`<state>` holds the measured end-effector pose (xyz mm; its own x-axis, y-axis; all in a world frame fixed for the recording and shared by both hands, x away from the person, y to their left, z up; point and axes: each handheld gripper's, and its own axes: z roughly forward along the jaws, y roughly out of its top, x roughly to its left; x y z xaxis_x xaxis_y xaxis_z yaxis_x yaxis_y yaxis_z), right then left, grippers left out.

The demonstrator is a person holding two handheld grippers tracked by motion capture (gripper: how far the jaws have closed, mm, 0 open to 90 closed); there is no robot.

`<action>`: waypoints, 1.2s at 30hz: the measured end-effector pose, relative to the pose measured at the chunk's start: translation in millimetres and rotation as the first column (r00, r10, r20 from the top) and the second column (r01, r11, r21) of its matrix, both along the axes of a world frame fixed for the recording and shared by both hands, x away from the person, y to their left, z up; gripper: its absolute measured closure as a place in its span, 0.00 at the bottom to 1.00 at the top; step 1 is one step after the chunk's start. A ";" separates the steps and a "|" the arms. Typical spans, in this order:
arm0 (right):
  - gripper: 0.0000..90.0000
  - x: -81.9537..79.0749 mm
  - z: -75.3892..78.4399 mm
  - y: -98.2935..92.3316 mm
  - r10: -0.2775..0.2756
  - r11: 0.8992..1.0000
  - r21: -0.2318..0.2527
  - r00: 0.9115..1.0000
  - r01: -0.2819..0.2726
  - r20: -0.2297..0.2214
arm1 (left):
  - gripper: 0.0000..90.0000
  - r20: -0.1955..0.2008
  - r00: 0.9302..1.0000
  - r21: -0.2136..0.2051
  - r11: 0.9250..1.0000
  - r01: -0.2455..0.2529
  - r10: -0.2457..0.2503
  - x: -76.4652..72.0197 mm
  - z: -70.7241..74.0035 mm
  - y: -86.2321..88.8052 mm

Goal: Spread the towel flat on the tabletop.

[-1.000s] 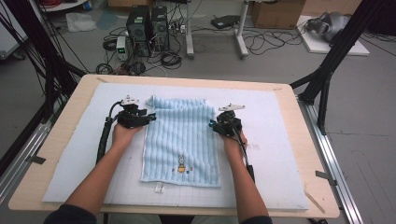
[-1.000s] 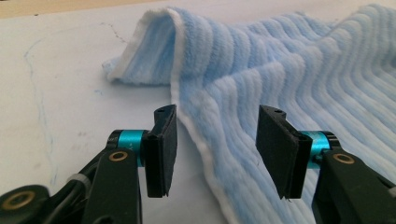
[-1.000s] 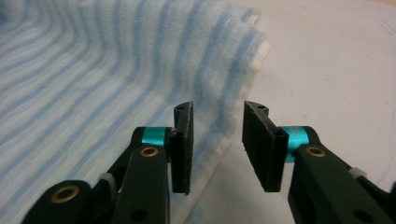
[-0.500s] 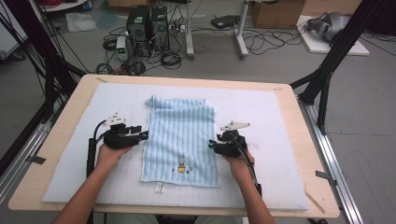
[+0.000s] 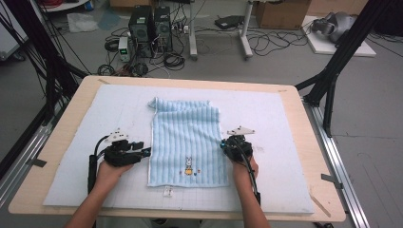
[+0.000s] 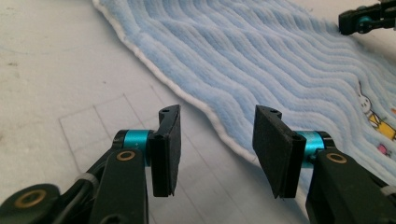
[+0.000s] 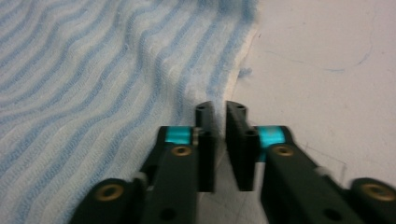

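Towel (image 5: 187,137) edges flanked: left tool (image 5: 145,152) wide, right tool (image 5: 223,145) nearly closed, holding nothing.

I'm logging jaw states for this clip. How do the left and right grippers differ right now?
The left gripper has its jaws wide apart; the right gripper has its jaws nearly closed, a slim gap between, nothing visibly pinched. The left sits at the towel's left edge, the right at its right edge. Both point toward the towel, low over the mat.
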<state>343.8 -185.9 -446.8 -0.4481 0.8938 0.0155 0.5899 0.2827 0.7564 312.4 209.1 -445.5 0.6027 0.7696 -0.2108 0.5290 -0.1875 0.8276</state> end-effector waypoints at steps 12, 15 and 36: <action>0.67 -42.5 15.5 -20.8 0.154 0.986 0.048 0.986 -0.157 0.068 | 0.63 0.037 0.995 0.008 0.996 0.088 -0.088 -39.8 2.7 -6.7; 0.67 -55.3 14.9 -21.3 0.203 0.977 0.056 0.977 -0.207 0.066 | 0.76 0.054 0.989 0.000 0.990 0.139 -0.139 -43.9 3.8 -9.0; 0.95 -76.4 0.7 -9.9 0.402 0.915 0.062 0.913 -0.399 -0.064 | 0.97 -0.004 0.959 0.132 0.951 0.280 -0.282 -54.3 -5.3 -35.6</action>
